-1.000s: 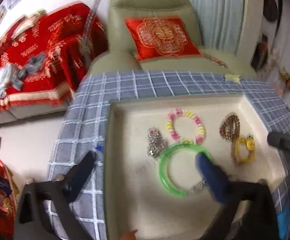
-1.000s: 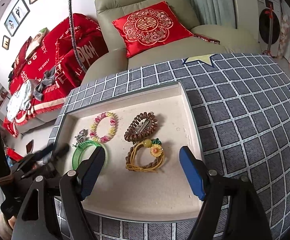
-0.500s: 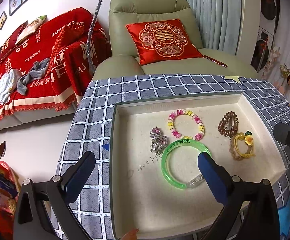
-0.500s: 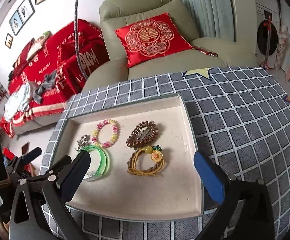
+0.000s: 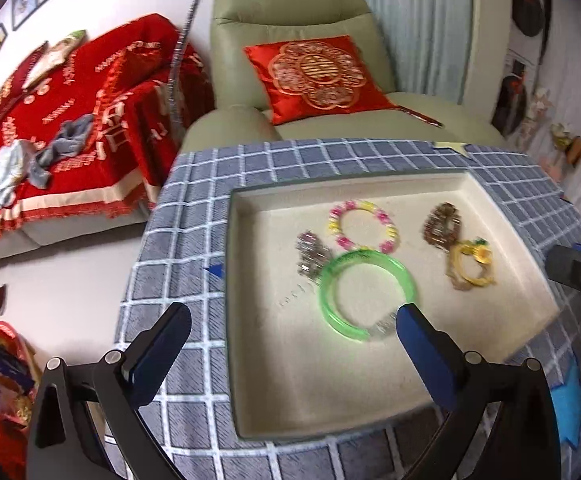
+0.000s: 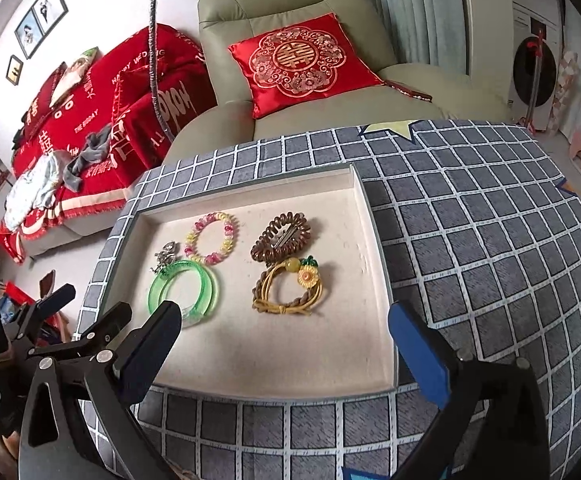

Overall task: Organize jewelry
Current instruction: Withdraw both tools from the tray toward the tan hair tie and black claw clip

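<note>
Currently on my desk: one shallow cream felt-lined tray [image 6: 374, 216] holding five pieces. One translucent green bangle [image 6: 182, 292], one pink-and-yellow bead bracelet [image 6: 211, 237], one silver charm [image 6: 165, 254], one brown coil clip [image 6: 281, 236], one yellow corded flower tie [image 6: 290, 290]. My left gripper [image 5: 290, 348] and right gripper [image 6: 282, 344]: both spread wide, empty.

Left gripper [image 5: 290, 344] and right gripper [image 6: 284, 336] hang empty, jaws wide.

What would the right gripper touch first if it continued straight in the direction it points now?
Probably the bare cream floor of the shallow tray, just in front of the yellow cord hair tie with a flower. The right gripper is open and empty; depth is uncertain.
</note>
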The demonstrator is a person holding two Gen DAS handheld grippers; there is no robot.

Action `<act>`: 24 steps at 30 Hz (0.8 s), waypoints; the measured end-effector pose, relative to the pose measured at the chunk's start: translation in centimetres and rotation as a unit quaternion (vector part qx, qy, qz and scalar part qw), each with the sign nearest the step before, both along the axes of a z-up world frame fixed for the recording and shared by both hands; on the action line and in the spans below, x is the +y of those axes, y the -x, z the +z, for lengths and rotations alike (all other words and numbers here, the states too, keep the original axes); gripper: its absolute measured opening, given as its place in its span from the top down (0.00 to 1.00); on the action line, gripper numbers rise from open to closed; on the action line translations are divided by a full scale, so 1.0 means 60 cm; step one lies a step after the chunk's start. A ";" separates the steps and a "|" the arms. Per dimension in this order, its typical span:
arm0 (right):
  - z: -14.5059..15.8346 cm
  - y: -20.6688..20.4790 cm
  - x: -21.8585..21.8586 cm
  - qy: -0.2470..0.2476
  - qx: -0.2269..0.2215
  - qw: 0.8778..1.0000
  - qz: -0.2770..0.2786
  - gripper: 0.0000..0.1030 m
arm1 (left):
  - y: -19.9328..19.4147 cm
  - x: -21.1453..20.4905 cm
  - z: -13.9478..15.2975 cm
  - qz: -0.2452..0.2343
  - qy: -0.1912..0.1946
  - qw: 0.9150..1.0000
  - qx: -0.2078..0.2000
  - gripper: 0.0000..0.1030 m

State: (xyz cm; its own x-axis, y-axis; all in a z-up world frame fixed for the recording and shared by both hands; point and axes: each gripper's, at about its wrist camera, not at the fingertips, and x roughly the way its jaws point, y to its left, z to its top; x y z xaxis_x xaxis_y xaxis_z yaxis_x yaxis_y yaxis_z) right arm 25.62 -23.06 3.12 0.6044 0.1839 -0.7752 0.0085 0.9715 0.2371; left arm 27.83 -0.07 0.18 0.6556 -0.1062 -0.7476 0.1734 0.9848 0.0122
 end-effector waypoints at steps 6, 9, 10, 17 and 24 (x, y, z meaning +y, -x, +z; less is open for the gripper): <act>0.005 0.024 0.006 0.007 -0.001 1.000 0.008 0.00 | 0.036 0.002 0.012 -0.010 0.011 1.000 0.005 0.00; 0.009 0.046 0.008 0.001 -0.005 1.000 0.011 0.00 | 0.063 0.008 0.016 -0.013 0.015 1.000 0.005 0.00; 0.010 0.050 0.009 0.001 -0.005 1.000 0.013 0.00 | 0.070 0.010 0.017 -0.013 0.015 1.000 0.005 0.00; 0.006 0.113 0.022 -0.003 0.004 1.000 0.031 0.00 | 0.139 0.031 0.009 -0.011 0.034 0.999 0.015 0.00; -0.019 0.185 0.036 0.003 0.029 0.999 0.044 0.00 | 0.215 0.038 -0.018 -0.024 0.025 0.999 0.029 0.00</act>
State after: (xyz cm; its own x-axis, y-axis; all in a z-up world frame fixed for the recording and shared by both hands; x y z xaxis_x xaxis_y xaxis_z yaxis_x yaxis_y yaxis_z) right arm 14.55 -20.88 1.96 0.5403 0.2284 -0.8099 -0.0628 0.9707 0.2319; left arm 14.94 2.21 -0.92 0.6047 -0.1748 -0.7771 0.2200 0.9743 -0.0480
